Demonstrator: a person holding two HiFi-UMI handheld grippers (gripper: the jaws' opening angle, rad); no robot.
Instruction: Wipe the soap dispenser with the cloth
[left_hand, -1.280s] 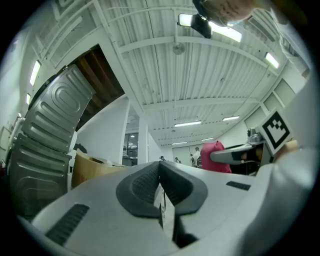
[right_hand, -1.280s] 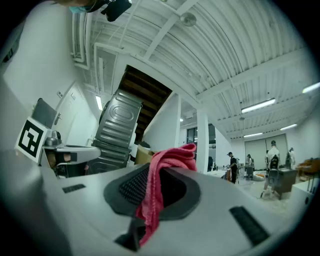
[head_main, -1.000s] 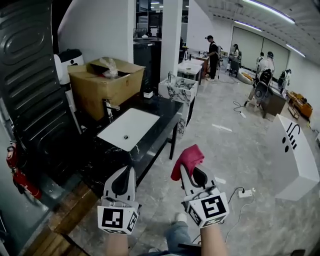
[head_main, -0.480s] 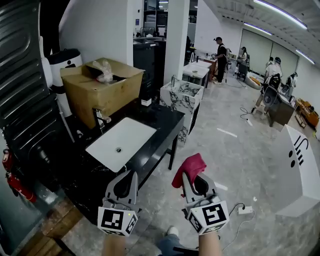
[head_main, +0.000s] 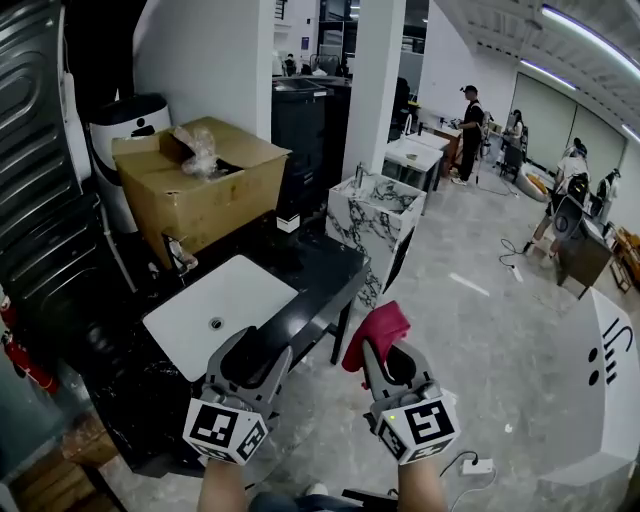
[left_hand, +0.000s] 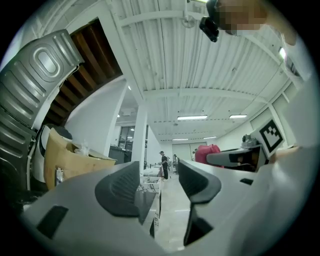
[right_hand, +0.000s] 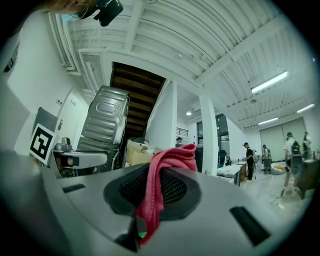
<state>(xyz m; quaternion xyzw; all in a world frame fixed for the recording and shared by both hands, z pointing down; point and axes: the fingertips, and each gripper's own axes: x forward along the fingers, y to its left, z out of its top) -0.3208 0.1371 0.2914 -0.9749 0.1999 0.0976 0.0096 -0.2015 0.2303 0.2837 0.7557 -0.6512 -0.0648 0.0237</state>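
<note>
My right gripper (head_main: 372, 348) is shut on a red cloth (head_main: 378, 328), which bunches up above its tips; in the right gripper view the cloth (right_hand: 172, 155) hangs down between the closed pads. To its left, my left gripper (head_main: 262, 347) is held over the near edge of the black counter (head_main: 320, 265). Its jaws are opening with nothing between them, as the left gripper view shows (left_hand: 159, 172). A white sink basin (head_main: 220, 312) with a faucet (head_main: 178, 250) is set in the counter. I cannot make out a soap dispenser.
A cardboard box (head_main: 200, 185) stands behind the sink, with a white appliance (head_main: 125, 125) to its left. A marble basin (head_main: 375, 215) sits at the counter's far end. A white block (head_main: 610, 390) and a power strip (head_main: 478, 466) are on the floor at right. People stand far back.
Both grippers have come forward to the counter, so the sink now lies just ahead of the left one. The left jaws, shut before, now stand apart. The right still grips the cloth.
</note>
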